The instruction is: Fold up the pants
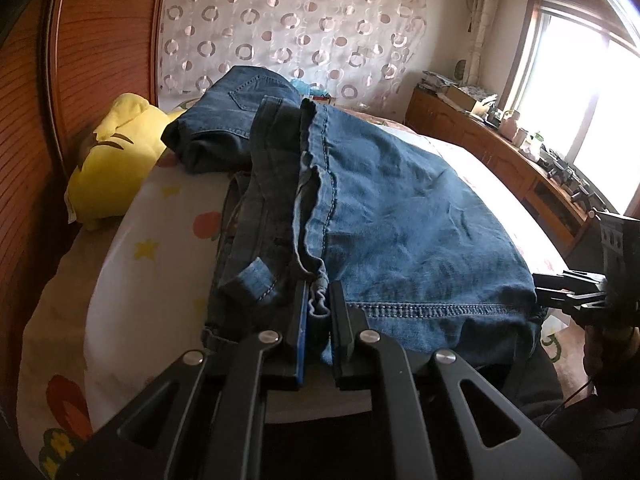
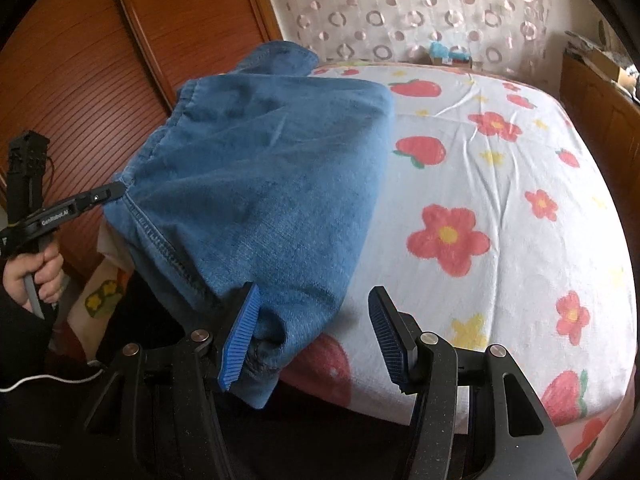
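Note:
Blue denim pants (image 1: 384,208) lie folded over on the bed, also in the right wrist view (image 2: 260,168). My left gripper (image 1: 320,312) is shut on a bunched hem of the pants at the near edge; it also shows at the left of the right wrist view (image 2: 114,191), pinching the seam. My right gripper (image 2: 316,320) is open at the pants' near right corner, with denim against its left blue pad (image 2: 240,340) and the right pad apart over the sheet. It shows at the right edge of the left wrist view (image 1: 540,292).
A flowered white sheet (image 2: 500,184) covers the bed. A yellow plush pillow (image 1: 112,160) lies by the wooden headboard (image 1: 92,40). A second pair of jeans (image 1: 232,120) lies folded at the far end. A cluttered wooden cabinet (image 1: 500,152) runs under the window.

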A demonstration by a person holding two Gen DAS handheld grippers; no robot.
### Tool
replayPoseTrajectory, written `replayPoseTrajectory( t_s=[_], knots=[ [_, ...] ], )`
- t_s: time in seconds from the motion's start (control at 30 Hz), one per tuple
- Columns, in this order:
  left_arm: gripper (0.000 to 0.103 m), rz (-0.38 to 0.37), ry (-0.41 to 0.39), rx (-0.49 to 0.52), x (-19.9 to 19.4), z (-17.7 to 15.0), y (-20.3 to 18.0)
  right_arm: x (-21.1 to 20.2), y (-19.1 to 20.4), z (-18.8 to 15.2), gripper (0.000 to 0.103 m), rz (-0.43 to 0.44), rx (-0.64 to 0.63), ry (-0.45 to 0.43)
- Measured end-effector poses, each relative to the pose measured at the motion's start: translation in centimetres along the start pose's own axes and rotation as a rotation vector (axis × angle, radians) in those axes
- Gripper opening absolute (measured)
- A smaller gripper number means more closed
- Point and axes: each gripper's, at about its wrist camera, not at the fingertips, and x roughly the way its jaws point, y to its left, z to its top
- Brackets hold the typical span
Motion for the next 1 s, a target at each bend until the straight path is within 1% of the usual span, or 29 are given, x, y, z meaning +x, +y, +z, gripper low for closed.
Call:
replayPoseTrajectory(
  t_s=[0.13, 0.23, 0.47, 0.53, 0.67, 0.8, 1.0],
  knots=[
    [0.01, -0.004, 0.002, -0.006, 0.0, 0.1, 0.3, -0.2, 0.2, 0.1, 0.058, -0.004, -0.007, -0.004],
    [0.011, -0.006, 0.001, -0.01, -0.2, 0.3, 0.3, -0.9, 0.3, 0.7, 0.058, -0.009, -0.01, -0.026],
    [0.026, 0.023, -0.051, 0.015, -1.9, 1.1, -0.3, -2.1, -0.4, 2.2, 0.058, -0.033, 0.002, -0.088],
    [0.027, 0.045, -0.082, 0.022, -2.6, 1.5, -0.7, -1.9, -0.6, 2.5, 0.058, -0.037, 0.011, -0.1],
    [0.029, 0.044, -0.115, 0.039, -3.4, 2.2, -1.5, -1.1, -1.0, 3.4, 0.058, -0.045, 0.02, -0.112],
    [0.029, 0.034, -0.113, 0.063, -2.7, 3.0, -2.6, 0.3, -1.4, 4.6, 0.058, -0.042, 0.021, -0.104],
    [0.029, 0.005, -0.094, 0.096, -1.3, 3.9, -4.4, 1.7, -1.4, 4.4, 0.058, -0.026, 0.027, -0.079]
  ],
)
